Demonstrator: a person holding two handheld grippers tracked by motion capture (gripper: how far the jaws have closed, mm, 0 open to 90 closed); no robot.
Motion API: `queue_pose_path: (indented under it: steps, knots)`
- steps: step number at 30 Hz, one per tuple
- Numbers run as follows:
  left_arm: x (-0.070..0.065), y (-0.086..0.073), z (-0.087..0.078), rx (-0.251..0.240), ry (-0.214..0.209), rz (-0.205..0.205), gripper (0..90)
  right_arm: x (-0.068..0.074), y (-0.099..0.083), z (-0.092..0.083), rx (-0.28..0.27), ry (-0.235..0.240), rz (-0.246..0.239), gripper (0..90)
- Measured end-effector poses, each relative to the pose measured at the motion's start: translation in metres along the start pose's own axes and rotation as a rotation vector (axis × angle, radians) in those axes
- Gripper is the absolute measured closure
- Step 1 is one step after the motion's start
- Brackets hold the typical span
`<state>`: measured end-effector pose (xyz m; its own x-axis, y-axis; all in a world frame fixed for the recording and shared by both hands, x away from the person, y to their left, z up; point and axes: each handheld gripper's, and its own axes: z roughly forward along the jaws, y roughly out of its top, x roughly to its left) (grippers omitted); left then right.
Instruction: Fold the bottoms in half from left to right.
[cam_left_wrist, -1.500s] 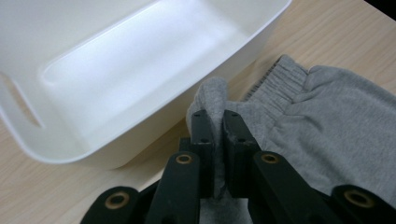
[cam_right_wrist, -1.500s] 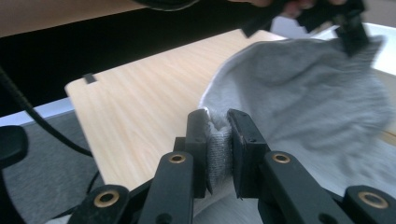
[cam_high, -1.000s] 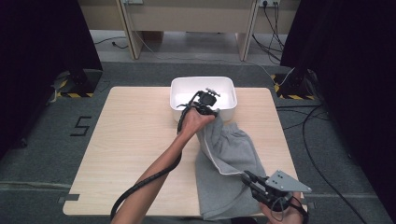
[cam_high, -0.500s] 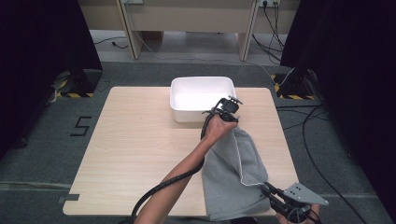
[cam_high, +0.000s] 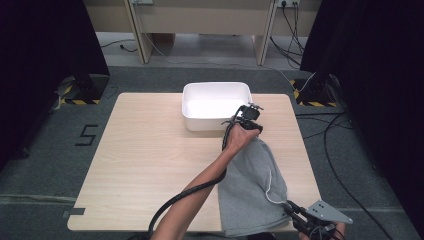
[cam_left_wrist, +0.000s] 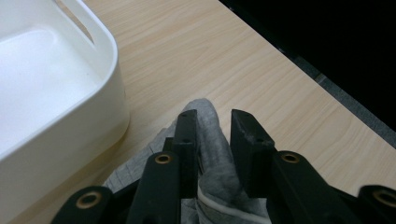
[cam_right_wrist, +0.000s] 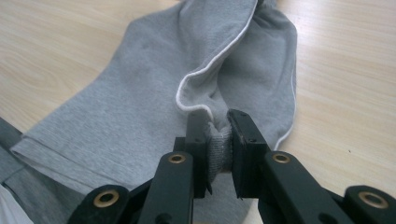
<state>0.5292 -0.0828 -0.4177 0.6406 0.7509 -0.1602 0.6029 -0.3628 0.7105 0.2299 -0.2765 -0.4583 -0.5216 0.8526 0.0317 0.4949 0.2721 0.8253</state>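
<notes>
A grey garment with white piping (cam_high: 250, 182) lies stretched along the right side of the wooden table (cam_high: 150, 160). My left gripper (cam_high: 248, 114) rests low at the garment's far end, beside the front right corner of the white tub (cam_high: 216, 86). In the left gripper view its jaws (cam_left_wrist: 212, 116) have just been opening, and the grey fabric (cam_left_wrist: 210, 144) lies loosely between them. At the table's front edge my right gripper (cam_high: 296, 211) holds the near end. There its jaws (cam_right_wrist: 217, 116) are shut on a bunched fold of the fabric (cam_right_wrist: 140, 93).
The white tub (cam_left_wrist: 70, 116) stands at the back middle of the table, close to the left gripper. The table's right edge runs close beside the garment. Cables trail on the grey floor (cam_high: 350, 130) to the right.
The left hand moved right from over the tub down to the table beside it, drawing the garment's far end along. The right gripper sank toward the front right corner. The garment now lies longer.
</notes>
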Motion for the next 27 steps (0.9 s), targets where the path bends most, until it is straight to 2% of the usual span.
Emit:
queue_pose_path:
  steps: [8,13,15,17,19,23,27]
  knots:
    - [0.013,0.001,-0.020,-0.063,-0.020,-0.027,61.8,-0.004,-0.005,0.002,0.031,-0.011,0.013,79.2]
    - [0.026,-0.003,-0.030,-0.054,-0.002,-0.019,61.8,-0.004,-0.006,0.001,0.039,-0.024,0.009,79.1]
    - [0.029,-0.011,-0.032,-0.029,0.010,0.008,61.8,-0.006,-0.007,0.002,0.043,-0.027,0.009,79.1]
    - [0.032,-0.020,-0.033,-0.005,0.023,0.027,61.4,-0.005,-0.008,0.002,0.050,-0.026,0.028,79.1]
    - [0.035,-0.031,-0.035,0.009,0.037,0.047,61.3,-0.007,-0.008,0.002,0.047,-0.029,0.010,79.1]
    - [0.042,-0.056,-0.031,0.034,0.055,0.054,61.1,-0.007,-0.006,0.001,0.045,-0.029,0.018,79.1]
    - [0.046,-0.077,-0.019,0.069,0.084,0.076,61.6,-0.007,-0.003,-0.002,0.032,-0.032,0.014,79.2]
